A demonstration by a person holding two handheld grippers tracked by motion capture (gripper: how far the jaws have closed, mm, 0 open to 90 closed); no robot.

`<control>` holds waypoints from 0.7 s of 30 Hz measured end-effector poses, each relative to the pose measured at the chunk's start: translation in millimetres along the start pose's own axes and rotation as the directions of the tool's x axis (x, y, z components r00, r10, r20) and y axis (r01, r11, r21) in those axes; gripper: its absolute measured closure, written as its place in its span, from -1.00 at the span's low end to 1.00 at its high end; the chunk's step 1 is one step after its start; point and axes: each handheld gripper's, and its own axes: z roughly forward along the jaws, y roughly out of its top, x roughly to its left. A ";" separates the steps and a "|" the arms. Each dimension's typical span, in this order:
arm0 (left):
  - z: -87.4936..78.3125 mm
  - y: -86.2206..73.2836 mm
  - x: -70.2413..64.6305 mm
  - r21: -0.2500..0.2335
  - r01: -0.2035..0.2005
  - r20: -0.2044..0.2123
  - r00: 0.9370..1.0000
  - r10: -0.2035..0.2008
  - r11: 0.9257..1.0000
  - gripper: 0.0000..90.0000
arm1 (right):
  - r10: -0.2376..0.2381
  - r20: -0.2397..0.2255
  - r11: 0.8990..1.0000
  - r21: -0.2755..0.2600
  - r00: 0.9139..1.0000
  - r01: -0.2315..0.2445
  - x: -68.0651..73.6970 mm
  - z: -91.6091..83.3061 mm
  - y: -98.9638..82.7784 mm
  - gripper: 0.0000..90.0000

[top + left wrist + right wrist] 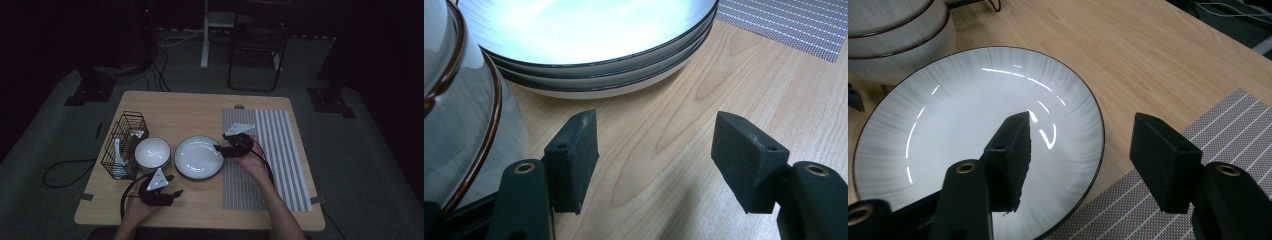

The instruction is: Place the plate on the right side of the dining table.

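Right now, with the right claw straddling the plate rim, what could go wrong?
1. The right claw has its jaws apart over the rim of the top plate, one above the dish and one outside. The glaze looks glossy, so a shallow pinch may slip.
2. The plates sit stacked. A jaw going too low could catch two rims.
3. The bowls stand close beside the stack. Dragging the plate that way could knock them.

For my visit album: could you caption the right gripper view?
Right gripper, jaws open astride the rim of the top white plate, beside the striped placemat.
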 end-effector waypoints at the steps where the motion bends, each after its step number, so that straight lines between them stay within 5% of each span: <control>1: 0.3 0.3 -0.2 -0.002 0.000 -0.001 1.000 0.000 1.000 -0.20 | 0.007 -0.001 1.000 0.000 1.000 -0.007 -1.3 1.2 0.0 -0.06; 21: 3.9 12.6 0.8 -0.045 0.001 -0.012 1.000 -0.002 0.999 0.05 | 0.096 -0.019 0.994 0.058 0.995 -0.094 -17.2 40.0 -6.3 0.34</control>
